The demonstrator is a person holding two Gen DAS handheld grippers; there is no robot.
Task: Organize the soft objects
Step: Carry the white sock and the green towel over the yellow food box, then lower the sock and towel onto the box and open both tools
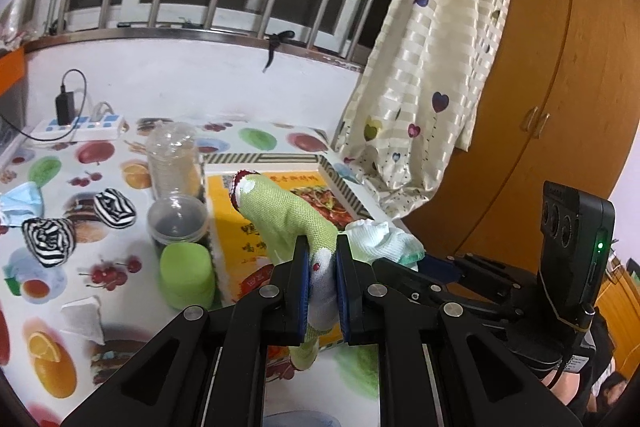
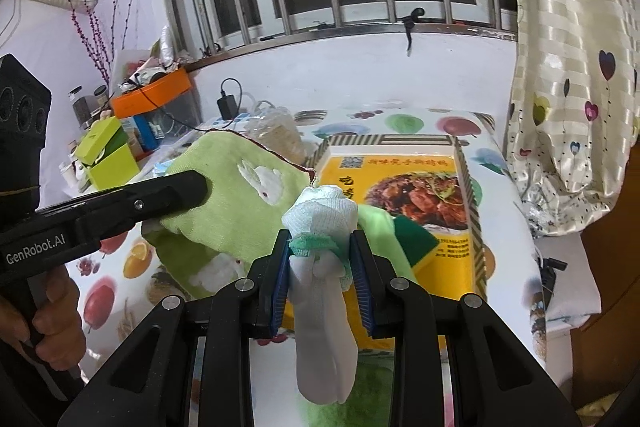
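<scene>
On the table [image 1: 120, 311] the box [image 1: 344, 187] sits right of the stacked containers [image 1: 176, 203], two rolled socks [image 1: 80, 227] lie further left, a power strip [image 1: 80, 127] runs behind them, and the curtain [image 1: 432, 67] hangs at the box's right.

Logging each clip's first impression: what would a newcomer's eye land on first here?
The left tongs, shut on a green sock, and the right tongs, shut on a white sock, both held over a yellow box on the fruit-print table. Two striped sock balls lie left of the box, beside a clear jar.
</scene>
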